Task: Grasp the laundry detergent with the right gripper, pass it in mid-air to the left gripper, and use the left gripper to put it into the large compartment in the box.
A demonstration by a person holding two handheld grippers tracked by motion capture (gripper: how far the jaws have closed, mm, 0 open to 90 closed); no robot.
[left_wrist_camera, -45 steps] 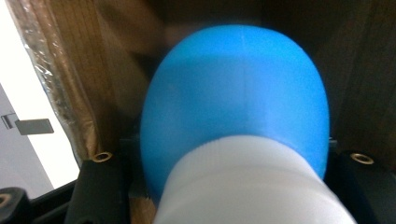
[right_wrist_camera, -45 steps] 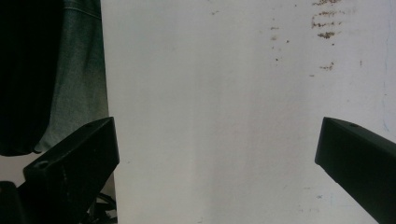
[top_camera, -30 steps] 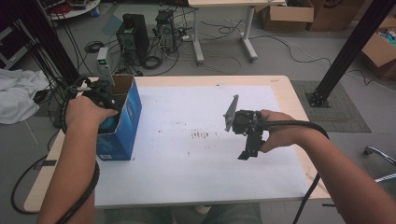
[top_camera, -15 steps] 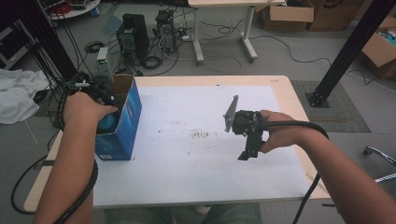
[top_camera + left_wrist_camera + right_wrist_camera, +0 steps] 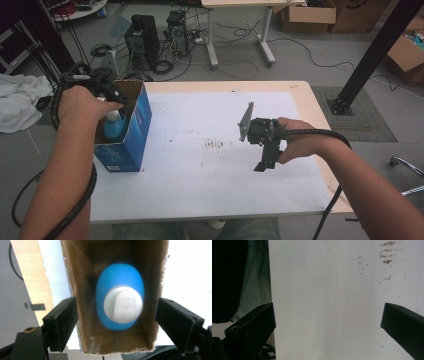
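Note:
A blue cardboard box (image 5: 131, 136) stands upright with its top open at the table's left edge. Inside it a blue bottle (image 5: 113, 126) with a white cap stands upright. My left gripper (image 5: 109, 96) hovers over the box mouth, looking straight down. In the left gripper view the bottle (image 5: 117, 277) and its cap (image 5: 123, 304) sit between brown box walls (image 5: 75, 277). My left gripper (image 5: 116, 308) is open, its jaws spread wider than the box and touching nothing. My right gripper (image 5: 263, 164) hangs above the table's right half. It (image 5: 328, 312) is open with only bare table between its jaws.
The white table top (image 5: 200, 180) carries faint brown stains (image 5: 215, 144) near its middle. In the right gripper view the table's near edge (image 5: 270, 277) and the person's trousers (image 5: 254, 277) show. Computers, cables and cardboard boxes lie on the floor beyond.
My left hand has drawn slightly back and to the left over the box, so more of the bottle shows. The right gripper has stayed in place.

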